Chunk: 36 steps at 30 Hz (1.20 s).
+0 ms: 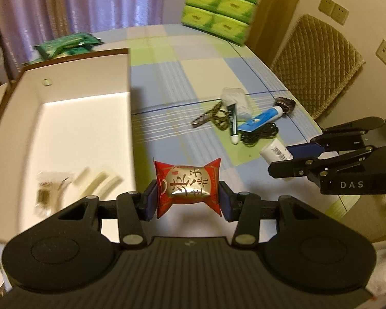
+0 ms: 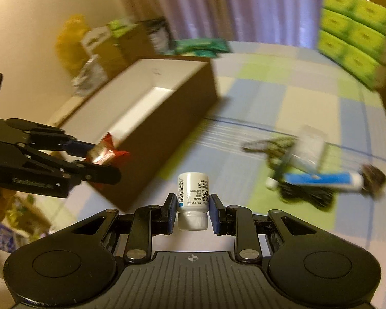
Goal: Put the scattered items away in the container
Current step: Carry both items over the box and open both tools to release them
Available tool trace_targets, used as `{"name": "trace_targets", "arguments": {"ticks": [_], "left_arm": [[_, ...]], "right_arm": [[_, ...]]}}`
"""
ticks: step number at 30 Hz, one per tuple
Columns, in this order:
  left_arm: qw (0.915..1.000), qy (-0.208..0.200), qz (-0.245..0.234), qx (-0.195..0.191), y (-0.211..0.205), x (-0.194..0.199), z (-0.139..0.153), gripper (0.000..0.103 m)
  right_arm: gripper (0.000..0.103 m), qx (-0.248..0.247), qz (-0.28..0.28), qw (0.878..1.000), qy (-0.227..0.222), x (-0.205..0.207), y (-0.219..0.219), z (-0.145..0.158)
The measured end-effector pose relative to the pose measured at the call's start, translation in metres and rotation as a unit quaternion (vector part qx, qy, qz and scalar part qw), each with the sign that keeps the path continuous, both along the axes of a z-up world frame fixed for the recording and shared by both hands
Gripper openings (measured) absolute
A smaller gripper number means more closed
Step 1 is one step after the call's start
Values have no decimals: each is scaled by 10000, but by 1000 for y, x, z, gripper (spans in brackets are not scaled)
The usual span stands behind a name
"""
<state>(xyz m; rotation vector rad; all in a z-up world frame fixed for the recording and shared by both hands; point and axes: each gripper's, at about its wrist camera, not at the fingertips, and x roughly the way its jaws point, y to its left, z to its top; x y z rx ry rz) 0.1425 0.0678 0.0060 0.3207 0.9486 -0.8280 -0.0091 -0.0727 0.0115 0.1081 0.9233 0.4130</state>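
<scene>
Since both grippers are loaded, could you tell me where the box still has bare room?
The box floor is bare from its far wall to the near sachets and sticks. The tablecloth between box and tissue packs is bare; the pile around the blue tube is crowded.

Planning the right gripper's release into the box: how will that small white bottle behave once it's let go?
The white bottle is round-bodied and held cap toward the camera in the right gripper, so it will probably land on its side and roll. It looks like rigid plastic, unlikely to deform. The box has high walls, which should stop it.
</scene>
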Motion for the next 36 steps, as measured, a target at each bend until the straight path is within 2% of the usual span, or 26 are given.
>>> {"name": "trace_targets", "arguments": {"ticks": [9,18,25,36], "left_arm": [[9989,-200,426,-75,57,7,16,42],[9963,-463,722,7,98,44,23,42],[9960,-571,680,127,104,85,15,42],[9979,-296,518,261,92,161,-19,43]], "right_arm": [[24,108,660,9976,-188,12,58,9],[24,204,1044,9936,-390,46,112,14],[24,28,1032,9938,-424,90,150,5],[24,-470,850,9951,-183,159,172,-29]]}}
